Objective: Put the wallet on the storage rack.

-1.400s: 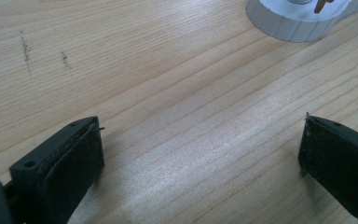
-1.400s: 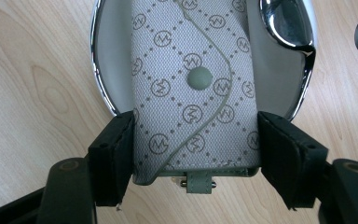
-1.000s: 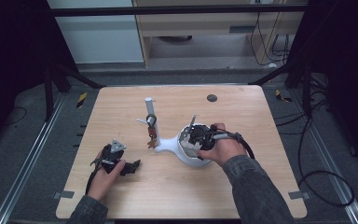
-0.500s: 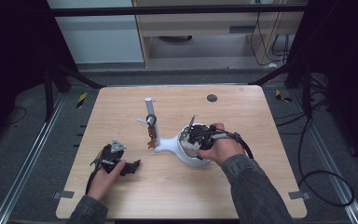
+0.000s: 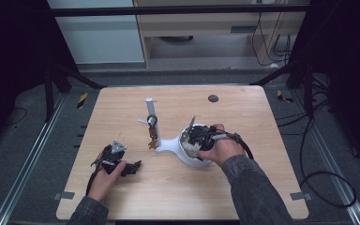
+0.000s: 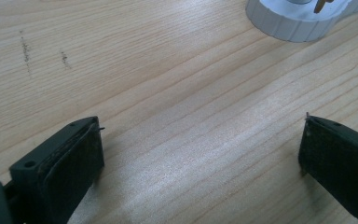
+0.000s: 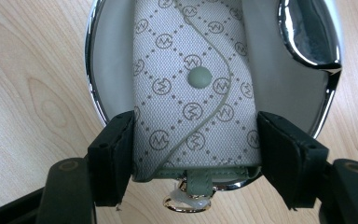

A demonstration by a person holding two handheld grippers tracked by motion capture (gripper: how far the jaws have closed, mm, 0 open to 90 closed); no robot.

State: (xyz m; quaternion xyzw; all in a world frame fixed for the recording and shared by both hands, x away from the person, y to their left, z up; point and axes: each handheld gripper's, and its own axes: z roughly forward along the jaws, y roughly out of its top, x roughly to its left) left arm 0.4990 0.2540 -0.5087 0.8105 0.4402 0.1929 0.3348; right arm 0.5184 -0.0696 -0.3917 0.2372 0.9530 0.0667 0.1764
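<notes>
our right gripper (image 7: 196, 154) clasps the soft, light fabric pouch (image 7: 191, 93) by its side edges (it should crumple) inside the chrome-rimmed dish (image 7: 95, 70); our left gripper (image 6: 200, 149) gapes empty.

Top edge of the right gripper view slices off the patterned pouch (image 7: 186, 88) and chrome-rimmed dish (image 7: 98, 70). In the high view, small trinkets (image 5: 152, 136) hanging mid-frame are too tiny to identify; the person's hand (image 5: 222, 150) hides the dish's contents.
</notes>
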